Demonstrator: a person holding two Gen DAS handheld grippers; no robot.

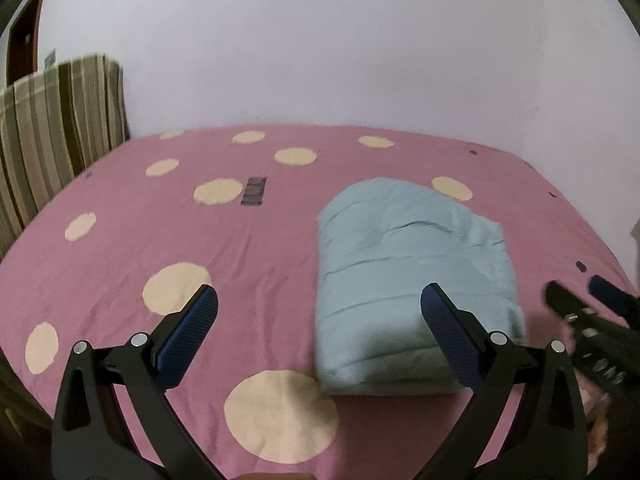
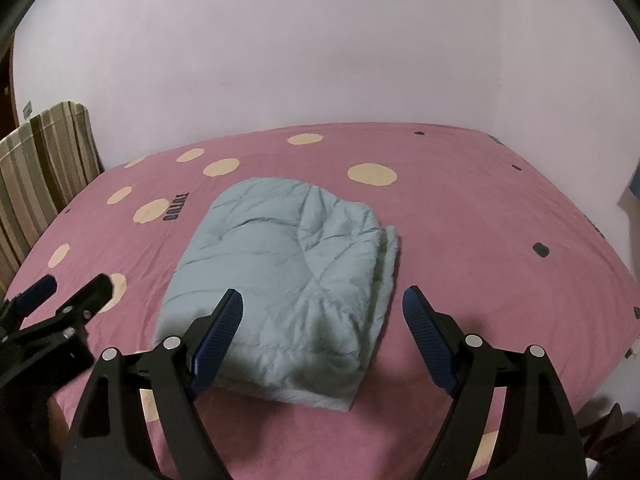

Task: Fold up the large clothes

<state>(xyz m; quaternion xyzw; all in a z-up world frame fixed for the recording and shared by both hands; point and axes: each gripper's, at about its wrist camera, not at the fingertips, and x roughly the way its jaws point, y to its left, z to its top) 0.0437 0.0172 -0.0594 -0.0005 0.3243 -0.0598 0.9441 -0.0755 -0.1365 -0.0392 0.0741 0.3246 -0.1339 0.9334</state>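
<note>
A light blue padded garment [image 1: 412,276] lies folded into a thick block on the pink bed; it also shows in the right wrist view [image 2: 280,264]. My left gripper [image 1: 318,300] is open and empty, just above the bed at the block's near left corner. My right gripper [image 2: 322,300] is open and empty, hovering over the block's near right end. Each gripper shows in the other's view: the right one at the right edge [image 1: 576,292], the left one at the left edge [image 2: 72,286].
The bed has a pink sheet with cream dots [image 1: 160,216] and fills both views up to a white wall [image 2: 320,60]. A striped cushion [image 1: 52,128] stands at the bed's far left corner. A dark door [image 1: 24,36] is behind it.
</note>
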